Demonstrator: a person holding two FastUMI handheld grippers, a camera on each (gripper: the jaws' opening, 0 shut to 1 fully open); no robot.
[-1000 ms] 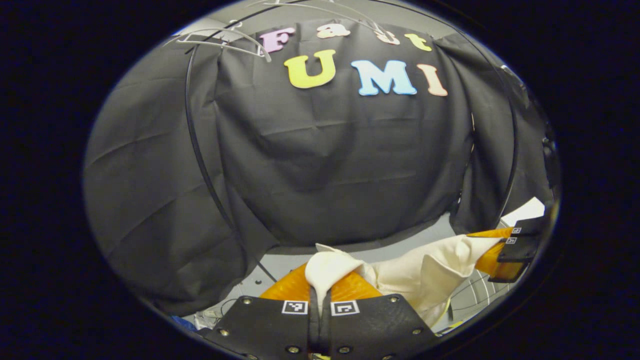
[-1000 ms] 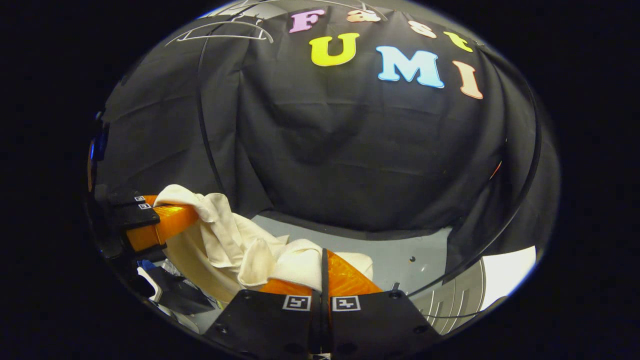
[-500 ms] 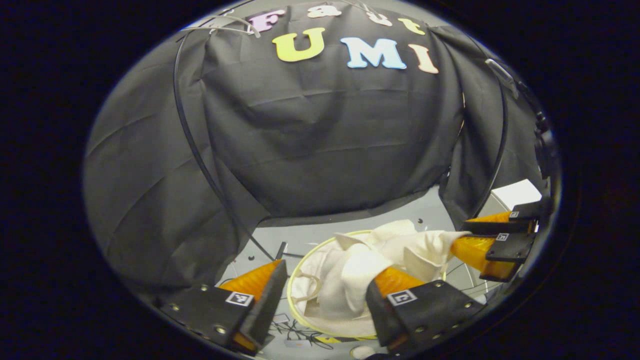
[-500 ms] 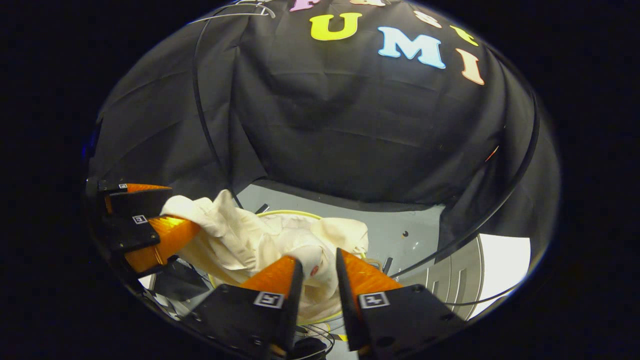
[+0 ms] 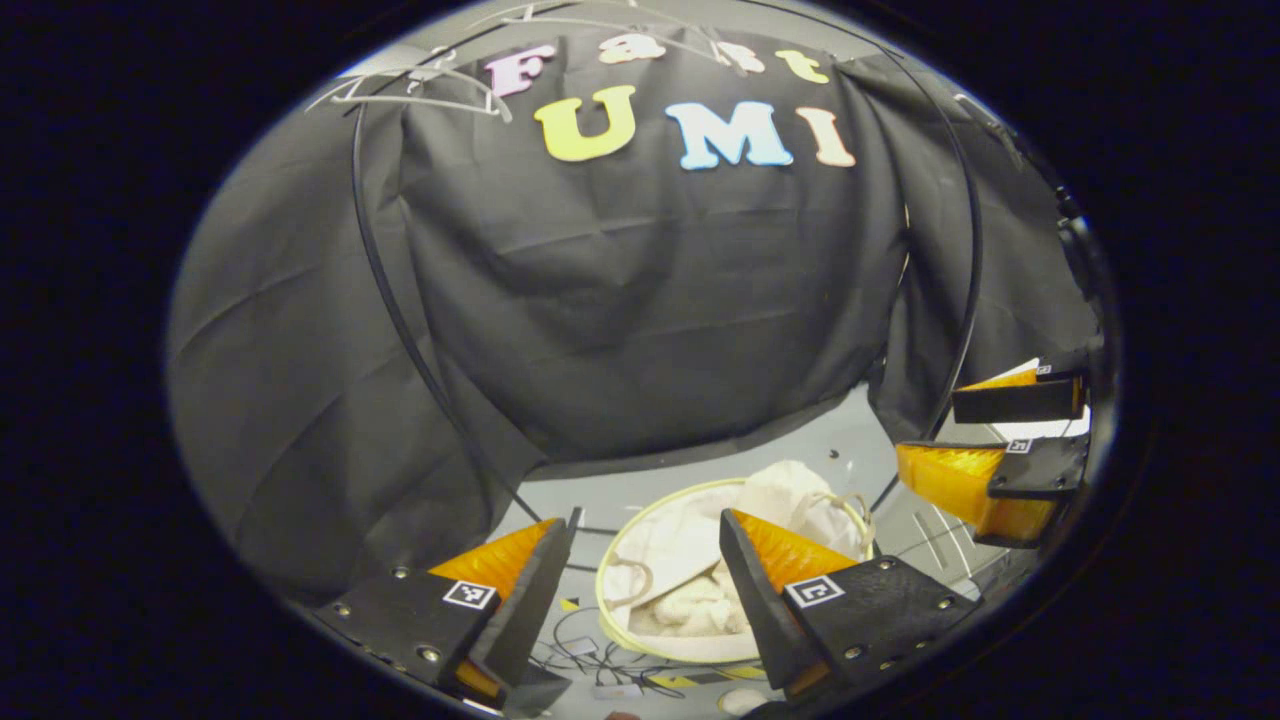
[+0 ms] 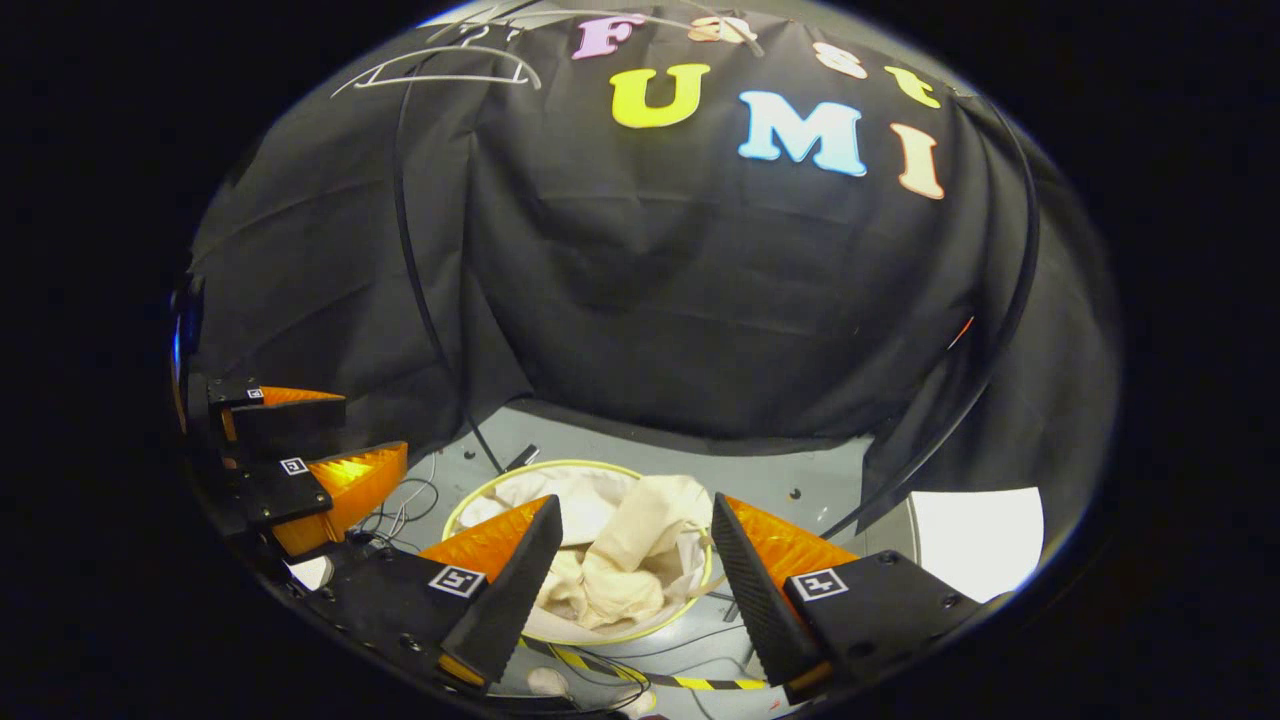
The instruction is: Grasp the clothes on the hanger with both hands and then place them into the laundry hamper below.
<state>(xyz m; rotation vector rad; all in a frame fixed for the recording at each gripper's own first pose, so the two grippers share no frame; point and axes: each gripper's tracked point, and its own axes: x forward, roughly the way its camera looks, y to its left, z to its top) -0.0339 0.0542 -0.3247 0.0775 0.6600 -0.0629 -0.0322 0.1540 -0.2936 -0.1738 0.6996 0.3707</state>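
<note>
Hovering: left gripper (image 5: 645, 570) and right gripper (image 6: 635, 555), both hanging above the hamper (image 6: 470, 500), fingers pointing down toward it.
Gaping: both grippers spread wide, gripping nothing; nothing between the fingers but the view down to the hamper.
Lying: clothes (image 6: 615, 560) bunched inside the hamper, within its round rim, touching neither gripper.
Hanging: wire hangers (image 5: 410, 90) up near the top of the wall cloth, bare.
Showing: right gripper (image 5: 985, 445) at the far right edge of the left gripper view, fingers apart; left gripper (image 6: 300, 450) at the left edge of the right gripper view, likewise apart.
Explaining: wide fingers over the rim probably meaning a drop straight down, the cloth falling into the hamper rather than over its edge.
Differing, one second back: both grippers then pinching the cloth, stretched between them above the floor; now letting go entirely.
Differing, half a second back: fingers already parting, cloth heaped over the rim and brushing the fingers; now sunk lower, clear of both.
Judging: placing apparently done, drawing back probably remaining.
Lying nearby: thin cables (image 6: 400, 505) on the grey floor beside the hamper.
</note>
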